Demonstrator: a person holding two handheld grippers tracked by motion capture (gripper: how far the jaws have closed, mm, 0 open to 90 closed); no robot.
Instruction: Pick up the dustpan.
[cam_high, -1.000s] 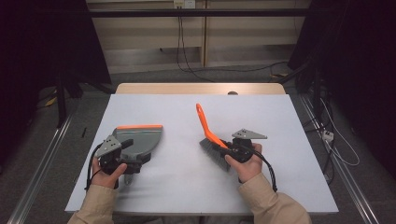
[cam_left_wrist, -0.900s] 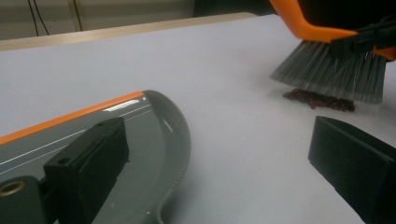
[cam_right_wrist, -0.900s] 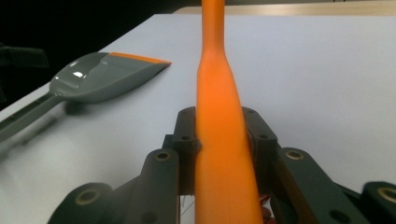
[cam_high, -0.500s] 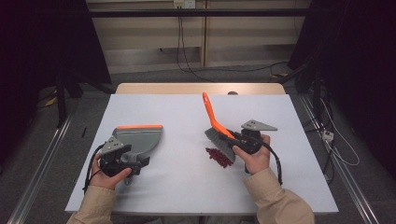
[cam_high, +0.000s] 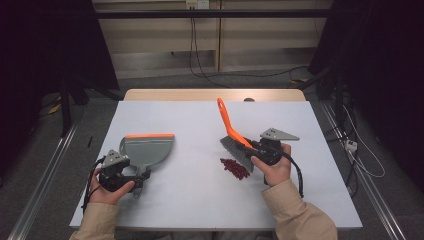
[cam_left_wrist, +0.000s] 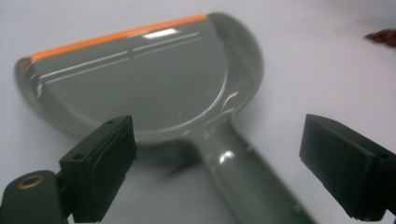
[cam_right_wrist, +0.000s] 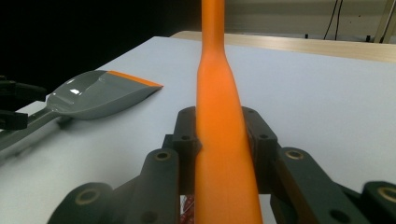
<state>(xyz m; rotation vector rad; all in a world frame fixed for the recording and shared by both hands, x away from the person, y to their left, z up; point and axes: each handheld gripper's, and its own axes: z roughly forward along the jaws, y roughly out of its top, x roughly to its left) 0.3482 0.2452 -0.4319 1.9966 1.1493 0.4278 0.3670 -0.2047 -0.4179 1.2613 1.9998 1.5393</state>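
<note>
White table (cam_high: 190, 210) lies bare around dustpan (cam_high: 147, 150) (near left edge).

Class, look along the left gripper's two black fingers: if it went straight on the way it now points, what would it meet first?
Most likely the grey dustpan. Its handle already lies between the open fingers of the left gripper, which have just been closing, and the pan sits straight ahead. Depth is unclear, so contact cannot be judged exactly.

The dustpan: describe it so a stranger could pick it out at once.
On the white table, look to its left half, just ahead of the left gripper. There the dustpan lies flat: a grey scoop whose handle runs back between the open jaws. Its orange front edge marks it out from the orange-handled brush opposite.
</note>
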